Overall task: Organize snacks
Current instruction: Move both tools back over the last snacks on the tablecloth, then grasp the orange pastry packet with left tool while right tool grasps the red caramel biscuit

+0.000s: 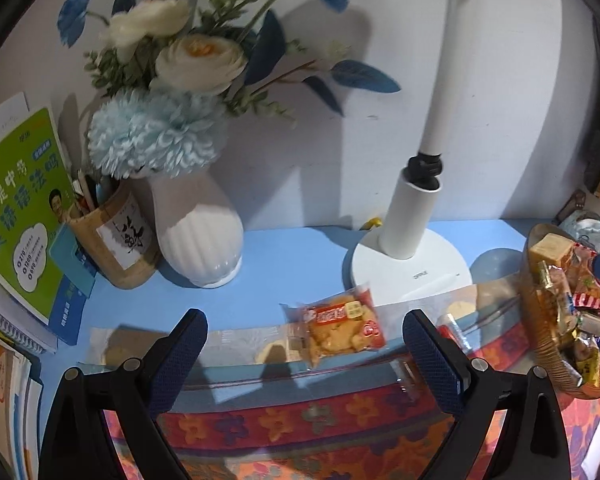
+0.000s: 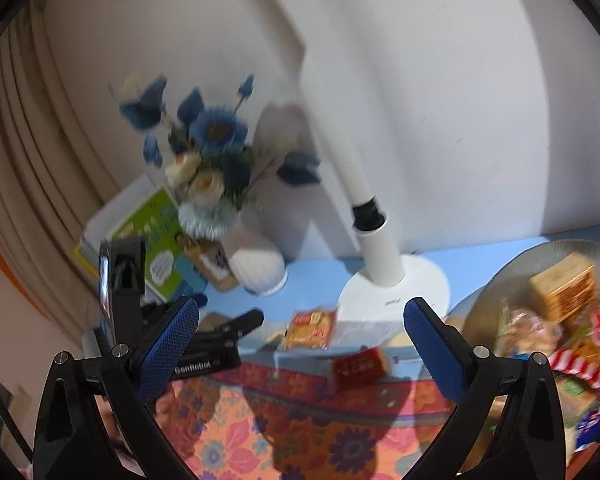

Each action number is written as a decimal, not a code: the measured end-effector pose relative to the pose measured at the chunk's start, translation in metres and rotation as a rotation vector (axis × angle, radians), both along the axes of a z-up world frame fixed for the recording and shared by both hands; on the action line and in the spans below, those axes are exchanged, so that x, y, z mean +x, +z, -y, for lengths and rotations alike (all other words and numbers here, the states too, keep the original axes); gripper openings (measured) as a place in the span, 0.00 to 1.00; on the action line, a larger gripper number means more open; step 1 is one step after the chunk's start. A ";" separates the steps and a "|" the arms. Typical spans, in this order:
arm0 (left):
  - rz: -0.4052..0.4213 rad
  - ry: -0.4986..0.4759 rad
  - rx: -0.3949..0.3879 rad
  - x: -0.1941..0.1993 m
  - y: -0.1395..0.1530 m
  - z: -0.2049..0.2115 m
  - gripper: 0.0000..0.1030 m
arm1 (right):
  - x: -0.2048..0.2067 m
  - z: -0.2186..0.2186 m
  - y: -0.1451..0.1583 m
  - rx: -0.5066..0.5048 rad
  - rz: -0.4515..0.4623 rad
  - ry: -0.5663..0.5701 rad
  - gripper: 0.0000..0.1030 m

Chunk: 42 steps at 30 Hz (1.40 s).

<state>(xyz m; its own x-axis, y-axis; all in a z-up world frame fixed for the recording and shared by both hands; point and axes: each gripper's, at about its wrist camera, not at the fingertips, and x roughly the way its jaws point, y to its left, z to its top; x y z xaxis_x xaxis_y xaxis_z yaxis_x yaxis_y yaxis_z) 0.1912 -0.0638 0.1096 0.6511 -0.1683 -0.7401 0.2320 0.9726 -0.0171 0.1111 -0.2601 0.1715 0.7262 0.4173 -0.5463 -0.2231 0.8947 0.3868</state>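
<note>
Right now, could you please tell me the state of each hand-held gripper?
Left hand-held gripper: open, holding nothing.
Right hand-held gripper: open, holding nothing.

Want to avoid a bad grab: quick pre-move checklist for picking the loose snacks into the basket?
1. Left gripper open, empty: ok.
2. Right gripper open, empty: ok.
3. Orange snack packet lies flat, free on top: ok.
4. Red snack packet unobstructed: ok.
5. Basket has room: not ok, already heaped.
6. Lamp base clear of the orange packet: cannot tell, they look very close.
</note>
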 end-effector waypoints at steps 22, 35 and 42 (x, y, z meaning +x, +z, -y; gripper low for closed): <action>-0.157 0.044 -0.102 0.045 -0.068 -0.013 0.94 | 0.023 -0.053 -0.112 -0.229 -0.168 0.002 1.00; -0.223 0.068 -0.232 0.069 -0.106 -0.006 0.99 | 0.054 -0.062 -0.159 -0.542 -0.215 -0.050 1.00; -0.117 0.041 -0.216 0.062 -0.114 0.005 1.00 | 0.061 -0.050 -0.162 -0.504 -0.246 -0.051 1.00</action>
